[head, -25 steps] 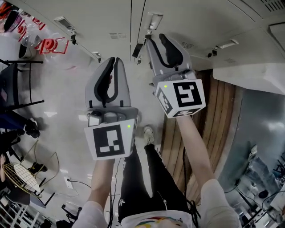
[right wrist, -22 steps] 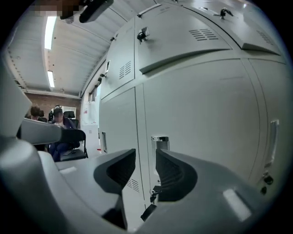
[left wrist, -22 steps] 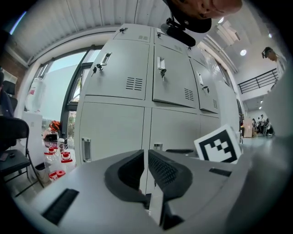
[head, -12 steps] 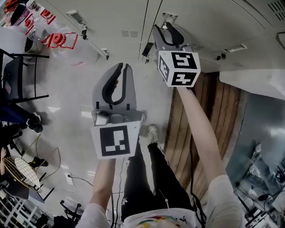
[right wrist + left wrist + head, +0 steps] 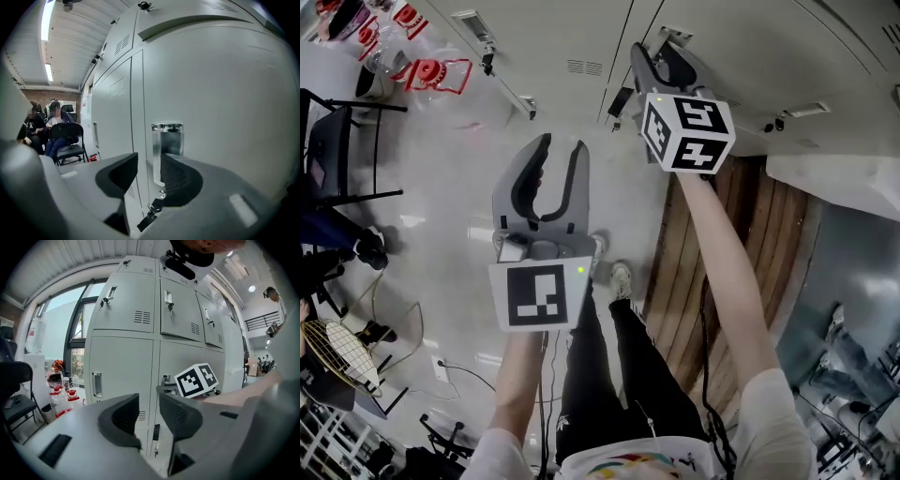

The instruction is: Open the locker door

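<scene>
Two changes show over the last second. The right gripper has advanced from mid-air to the locker door, and its jaws have spread wide. They now stand apart with the recessed handle just ahead, in line with the gap, and nothing is clamped. A key hangs from the lock below the handle. The left gripper, previously closed, is opening its jaws in free space, well apart from the lockers, with nothing between them. The door is still shut. Judgement: the approach is nearly complete. The next step calls for closing the right jaws on the handle edge and pulling outward.
</scene>
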